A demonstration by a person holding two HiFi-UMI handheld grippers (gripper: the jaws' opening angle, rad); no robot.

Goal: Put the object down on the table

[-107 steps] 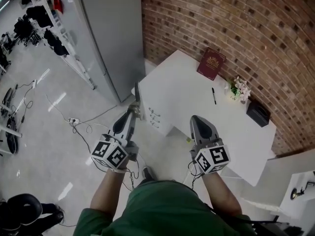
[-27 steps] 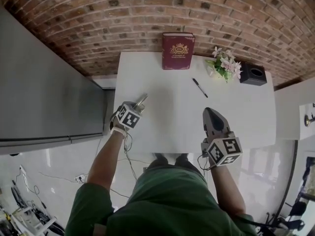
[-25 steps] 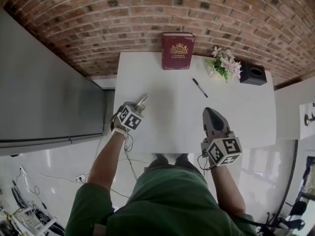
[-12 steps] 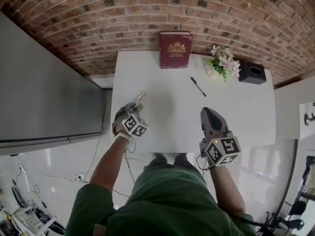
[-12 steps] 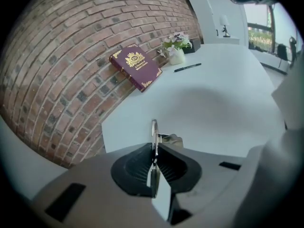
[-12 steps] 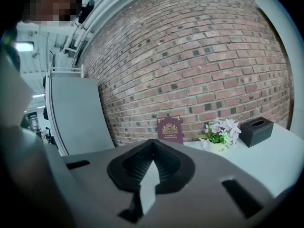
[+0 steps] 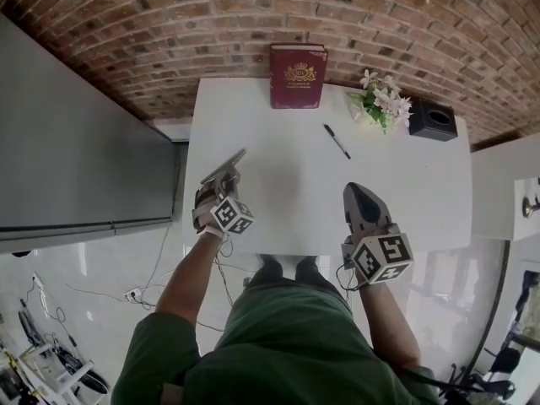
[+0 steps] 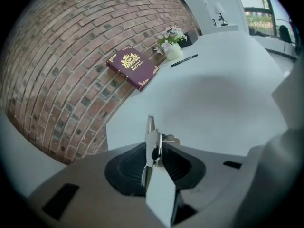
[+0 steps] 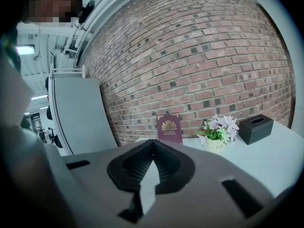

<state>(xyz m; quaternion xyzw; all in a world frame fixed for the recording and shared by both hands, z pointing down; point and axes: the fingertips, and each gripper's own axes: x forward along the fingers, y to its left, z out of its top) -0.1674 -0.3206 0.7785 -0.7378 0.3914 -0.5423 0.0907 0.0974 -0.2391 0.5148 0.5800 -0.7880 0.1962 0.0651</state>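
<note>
The thin metal strip [image 8: 150, 132] looks light, stiff and slippery, perhaps sharp-edged, and is best held by its flat faces. It stands edge-on between the left gripper's [image 7: 217, 184] jaws, which have just been opening and no longer pinch it. It is grey, with a small knob. Beyond the tips lies the white table [image 7: 396, 184]. The right gripper [image 9: 152, 145] is pressed together, empty.

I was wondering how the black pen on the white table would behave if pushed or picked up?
The pen looks slim and round, so a sideways push would probably roll it across the smooth table. It seems light and stiff, likely easy to lift, though it might slip from a loose grip.
</note>
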